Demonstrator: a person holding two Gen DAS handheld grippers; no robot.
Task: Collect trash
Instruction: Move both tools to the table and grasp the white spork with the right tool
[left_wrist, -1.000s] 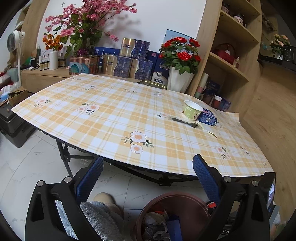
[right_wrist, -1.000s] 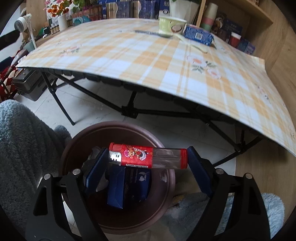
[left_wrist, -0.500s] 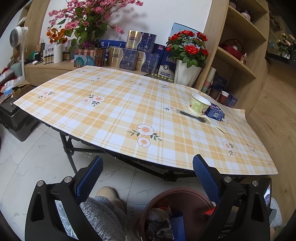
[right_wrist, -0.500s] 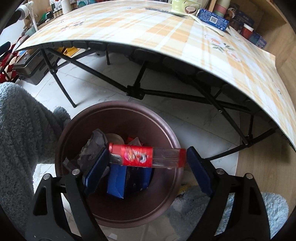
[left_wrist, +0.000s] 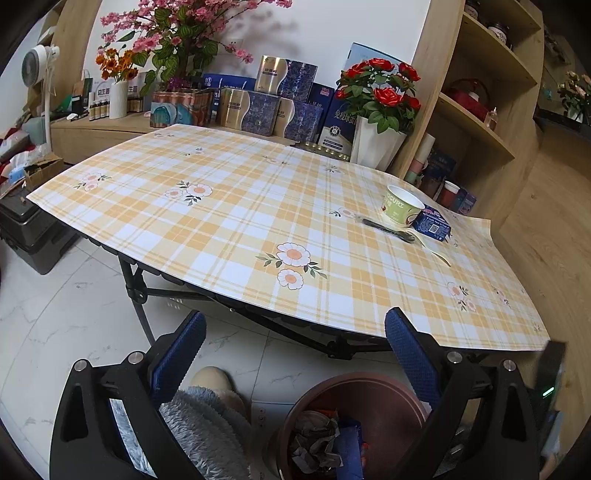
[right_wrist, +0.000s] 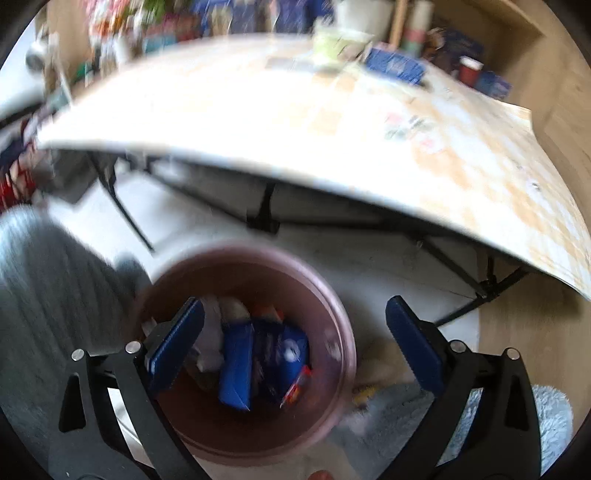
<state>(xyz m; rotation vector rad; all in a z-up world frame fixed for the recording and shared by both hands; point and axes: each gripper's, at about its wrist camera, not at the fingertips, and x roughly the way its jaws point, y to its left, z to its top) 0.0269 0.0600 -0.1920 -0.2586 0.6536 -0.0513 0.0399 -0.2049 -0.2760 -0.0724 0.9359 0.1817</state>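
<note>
R gripper (right_wrist: 294, 332) fingers opening over bin (right_wrist: 343, 354), nothing between; L gripper (left_wrist: 293, 345) fingers spread, empty, near table edge (left_wrist: 332, 325).

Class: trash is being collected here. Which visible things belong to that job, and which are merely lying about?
Job: round brown bin; green paper cup; small blue carton; black fork.
Lying about: red roses in white vase; gold-and-blue gift boxes; white fan.
</note>
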